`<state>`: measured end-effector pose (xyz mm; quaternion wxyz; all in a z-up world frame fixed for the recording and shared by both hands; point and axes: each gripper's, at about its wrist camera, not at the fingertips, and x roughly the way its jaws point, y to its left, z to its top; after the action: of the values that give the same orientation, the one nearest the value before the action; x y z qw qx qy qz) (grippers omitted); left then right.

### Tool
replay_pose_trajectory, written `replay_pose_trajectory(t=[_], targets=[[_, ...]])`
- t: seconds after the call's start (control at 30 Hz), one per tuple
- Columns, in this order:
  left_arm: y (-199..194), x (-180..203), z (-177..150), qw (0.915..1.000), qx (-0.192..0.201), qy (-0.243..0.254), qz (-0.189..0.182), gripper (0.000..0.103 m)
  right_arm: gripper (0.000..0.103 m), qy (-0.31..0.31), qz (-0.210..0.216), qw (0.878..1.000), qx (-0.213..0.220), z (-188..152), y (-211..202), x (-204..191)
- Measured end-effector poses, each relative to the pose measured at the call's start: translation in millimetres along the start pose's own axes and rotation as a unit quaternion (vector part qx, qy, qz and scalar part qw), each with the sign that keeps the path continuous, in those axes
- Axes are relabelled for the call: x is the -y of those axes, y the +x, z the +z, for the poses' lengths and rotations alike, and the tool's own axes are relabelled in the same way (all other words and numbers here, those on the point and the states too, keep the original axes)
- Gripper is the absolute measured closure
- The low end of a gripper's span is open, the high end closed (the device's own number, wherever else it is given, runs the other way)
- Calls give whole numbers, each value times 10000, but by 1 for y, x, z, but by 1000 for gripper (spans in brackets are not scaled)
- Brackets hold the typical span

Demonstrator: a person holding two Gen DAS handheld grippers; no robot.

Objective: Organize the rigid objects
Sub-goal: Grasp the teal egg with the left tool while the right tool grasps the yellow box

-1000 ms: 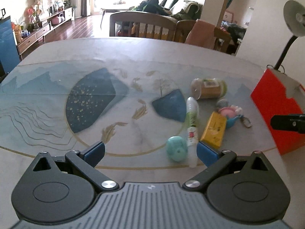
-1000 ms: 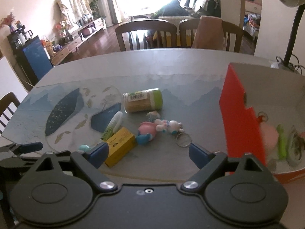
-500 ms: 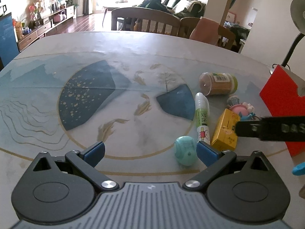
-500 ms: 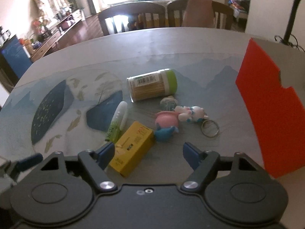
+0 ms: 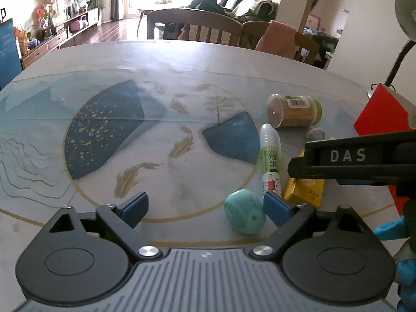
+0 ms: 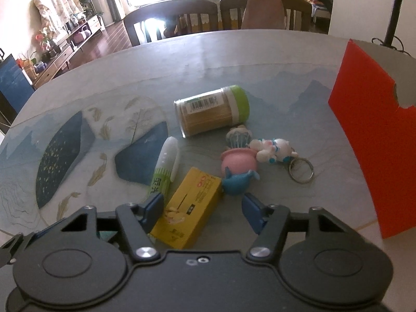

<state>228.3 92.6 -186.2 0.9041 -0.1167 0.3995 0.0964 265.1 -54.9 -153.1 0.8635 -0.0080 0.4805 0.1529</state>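
My right gripper [image 6: 205, 209] is open, its fingers on either side of the near end of a yellow box [image 6: 189, 208] lying on the table. The left wrist view shows this gripper [image 5: 358, 161] from the side, over the yellow box [image 5: 304, 192]. A green-and-white glue tube [image 6: 165, 170], a pink-and-blue toy [image 6: 239, 167], a white keychain figure [image 6: 275, 150] and a toothpick jar [image 6: 210, 109] lie beyond. My left gripper [image 5: 205, 205] is open and empty; a teal egg-shaped object [image 5: 244, 214] lies by its right finger.
A red box [image 6: 369, 130] stands at the table's right side. Its corner [image 5: 379, 114] also shows in the left wrist view. Wooden chairs [image 6: 171, 18] stand behind the far edge. A lamp stem [image 5: 397, 59] rises at far right.
My right gripper has moved forward and down over the yellow box, so the box now lies between its open fingers. My left gripper has shifted slightly closer to the teal object.
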Motion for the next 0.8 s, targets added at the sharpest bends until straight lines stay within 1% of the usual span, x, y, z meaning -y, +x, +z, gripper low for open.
replay_pose_trajectory(t=[0.03, 0.07, 0.1, 0.13, 0.2, 0.23, 0.27, 0.3, 0.37, 0.4, 0.47, 0.53, 0.63, 0.8], targets=[[0, 0, 0, 10000, 3, 5, -6, 15, 47, 3, 8, 10000, -44, -1, 1, 1], [0, 1, -1, 10000, -16, 17, 18, 23, 52, -4, 4, 9999, -124, -3, 3, 1], [0, 1, -1, 10000, -8, 62, 73, 26, 55, 3, 9, 9998, -180, -5, 5, 2], [0, 2, -2, 9999, 4, 115, 110, 29, 55, -2, 36, 9998, -192, -7, 6, 3], [-2, 3, -3, 9998, 12, 173, 106, 30, 58, -124, 15, 9998, -137, -10, 4, 2], [-3, 3, -4, 9998, 21, 189, 113, 35, 60, -171, 13, 9998, -122, -11, 4, 1], [-4, 4, -5, 9996, 33, 229, 146, 41, 64, -206, 20, 9997, -113, -12, 3, 1], [-4, 5, -6, 9994, 45, 285, 179, 44, 68, -259, 26, 9996, -109, -13, 3, 0], [-5, 7, -7, 9991, 58, 362, 232, 52, 72, -346, 54, 9993, -97, -14, 2, -1], [-6, 8, -7, 9990, 61, 375, 235, 54, 73, -363, 80, 9993, -98, -15, 1, 0], [-7, 8, -7, 9990, 58, 367, 247, 63, 74, -407, 174, 9990, -89, -16, -1, 0], [-6, 8, -7, 9992, 44, 343, 211, 71, 74, -525, 262, 9983, -55, -18, -5, -1], [-8, 7, -6, 9995, -9, 297, 92, 73, 74, -691, 375, 9969, 23, -20, -13, -3], [-16, 5, -5, 9999, -28, 160, 14, 73, 74, -656, 545, 9963, 39, -20, -26, 3]])
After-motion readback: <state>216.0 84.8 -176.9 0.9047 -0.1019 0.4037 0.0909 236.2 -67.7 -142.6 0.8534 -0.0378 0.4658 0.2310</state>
